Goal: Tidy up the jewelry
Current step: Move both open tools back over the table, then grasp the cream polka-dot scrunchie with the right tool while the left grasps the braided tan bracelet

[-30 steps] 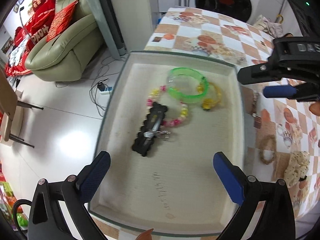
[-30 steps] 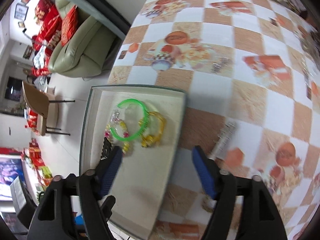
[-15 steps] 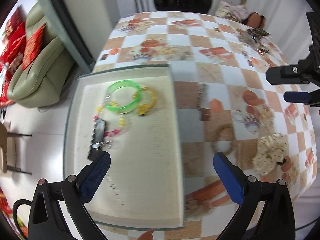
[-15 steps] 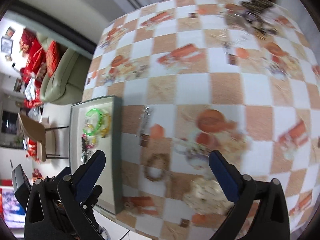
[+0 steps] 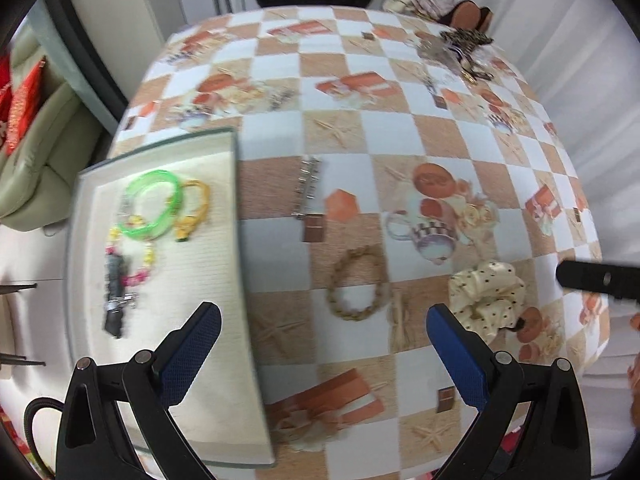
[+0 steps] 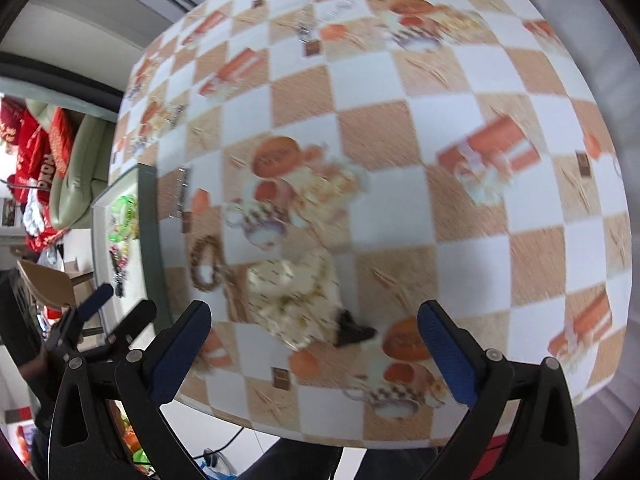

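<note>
A shallow white tray point(image 5: 224, 360) at the table's left holds a green bangle point(image 5: 154, 204), a yellow bracelet point(image 5: 194, 212), a pink-and-yellow bead bracelet point(image 5: 138, 276) and a black hair clip point(image 5: 114, 300). On the tablecloth lie a braided tan bracelet point(image 5: 356, 284), a cream polka-dot scrunchie point(image 5: 486, 296) and a silver hair clip point(image 5: 308, 188). My left gripper point(image 5: 320, 360) is open, above the tray's right edge. My right gripper point(image 6: 316, 356) is open, hovering over the scrunchie point(image 6: 296, 300); the braided bracelet point(image 6: 206, 264) lies left of it.
The round table carries a checkered orange-and-white cloth point(image 5: 400, 128). A pile of dark jewelry and keys point(image 5: 460, 52) sits at the far side. A green sofa with red cushions point(image 5: 36, 128) stands to the left, off the table.
Both grippers have swung right, away from the tray and over the tablecloth. The right gripper now sits over the scrunchie. Both stayed open.
</note>
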`<state>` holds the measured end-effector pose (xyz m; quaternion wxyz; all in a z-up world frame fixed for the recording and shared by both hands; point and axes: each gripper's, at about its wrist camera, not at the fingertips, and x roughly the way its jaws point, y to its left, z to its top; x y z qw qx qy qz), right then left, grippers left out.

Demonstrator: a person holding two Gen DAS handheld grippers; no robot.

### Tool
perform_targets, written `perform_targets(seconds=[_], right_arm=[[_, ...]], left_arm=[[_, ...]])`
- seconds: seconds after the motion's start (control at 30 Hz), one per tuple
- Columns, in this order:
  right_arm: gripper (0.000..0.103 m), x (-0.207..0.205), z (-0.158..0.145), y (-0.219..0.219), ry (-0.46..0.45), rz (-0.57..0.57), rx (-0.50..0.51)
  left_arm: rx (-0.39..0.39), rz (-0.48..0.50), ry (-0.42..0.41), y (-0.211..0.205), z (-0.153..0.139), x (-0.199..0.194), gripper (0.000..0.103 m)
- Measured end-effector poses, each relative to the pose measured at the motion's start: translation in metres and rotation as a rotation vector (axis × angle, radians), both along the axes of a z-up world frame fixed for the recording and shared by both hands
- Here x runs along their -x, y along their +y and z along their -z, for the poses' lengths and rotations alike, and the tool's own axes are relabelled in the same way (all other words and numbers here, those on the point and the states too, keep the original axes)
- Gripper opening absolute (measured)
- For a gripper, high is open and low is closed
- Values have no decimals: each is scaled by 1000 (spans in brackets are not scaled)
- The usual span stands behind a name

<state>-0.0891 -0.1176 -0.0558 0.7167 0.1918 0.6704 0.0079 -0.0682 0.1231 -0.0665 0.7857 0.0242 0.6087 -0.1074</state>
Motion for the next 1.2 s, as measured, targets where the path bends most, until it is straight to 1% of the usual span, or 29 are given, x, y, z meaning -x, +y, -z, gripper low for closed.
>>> perform_targets(seconds=[0.1, 0.3, 0.53, 0.7, 0.77, 0.8, 0.9, 0.93, 0.97, 1.03, 1.07, 1.13, 1.2], right_arm=[[103, 9, 9, -7, 22, 8, 8], [103, 17, 19, -10, 38, -11, 34], [102, 12, 29, 4, 28, -93, 63], [100, 6, 36, 14, 18, -148, 79], [98, 5, 39, 17, 19, -164, 78], [96, 3, 41, 20, 21, -173, 80], [93, -1, 49, 26, 28, -199, 90], [91, -3, 52, 28, 29, -208, 93], [89, -4, 54, 30, 30, -216, 97], [77, -7, 59, 34, 34, -229, 109], [75, -8, 61, 35, 36, -234, 113], [66, -10, 65, 39, 41, -243, 121], [62, -11, 69, 43, 46, -258, 132]], left_arm=[[10, 18, 19, -13, 8, -8, 103], [-5, 37, 47, -31, 26, -22, 103], [-37, 37, 75, -36, 45, -33, 103], [-49, 17, 101, -35, 57, -39, 103], [-54, 17, 112, -35, 62, -40, 93], [-62, 19, 127, -36, 66, -40, 90], [-75, 7, 148, -35, 76, -41, 90], [-77, 5, 154, -35, 78, -41, 89], [-76, 5, 158, -34, 79, -40, 86], [-83, 7, 151, -35, 80, -40, 83], [-83, 8, 150, -35, 81, -39, 82], [-84, 11, 142, -37, 80, -39, 76], [-84, 20, 136, -38, 79, -36, 72]])
